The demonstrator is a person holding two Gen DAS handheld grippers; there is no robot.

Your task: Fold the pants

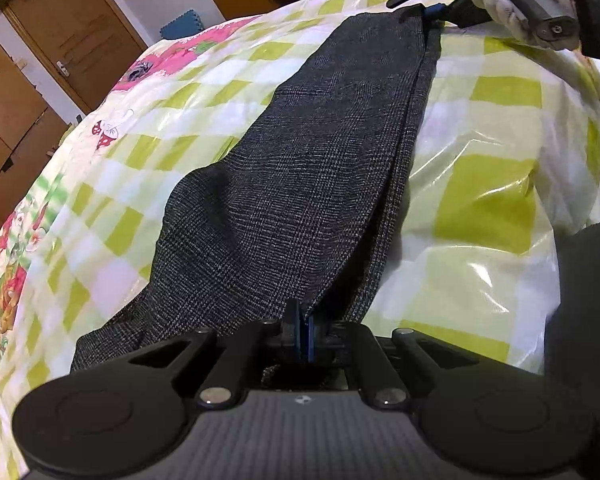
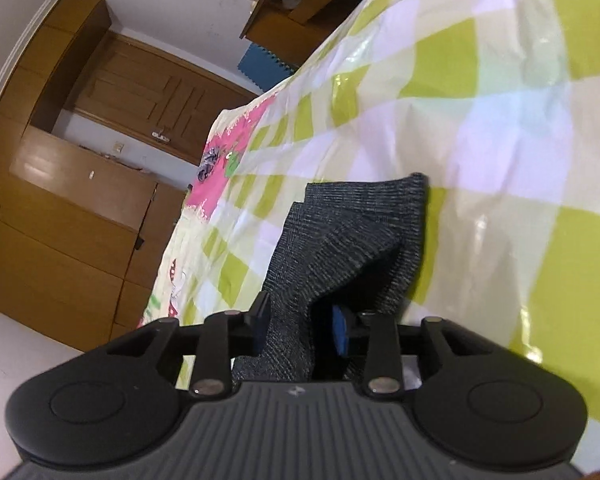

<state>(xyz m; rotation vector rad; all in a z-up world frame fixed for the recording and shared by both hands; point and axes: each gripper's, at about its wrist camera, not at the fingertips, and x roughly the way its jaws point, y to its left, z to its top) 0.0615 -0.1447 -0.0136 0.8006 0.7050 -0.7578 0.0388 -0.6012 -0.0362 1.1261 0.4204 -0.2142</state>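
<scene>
Left claw (image 1: 300,334) pinches the pants (image 1: 300,184), right claw (image 2: 300,330) parted around their far end, legs stacked lengthwise, crosswise folds remaining.

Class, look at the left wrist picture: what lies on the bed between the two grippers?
In the left wrist view, the dark grey pants span the stretch from the left gripper to the right gripper, lying on the checked bedcover.

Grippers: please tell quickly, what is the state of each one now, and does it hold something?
Left gripper: shut on the pants, at the near edge.
Right gripper: open; the pants' far end lies between its jaws, not clamped.
</scene>
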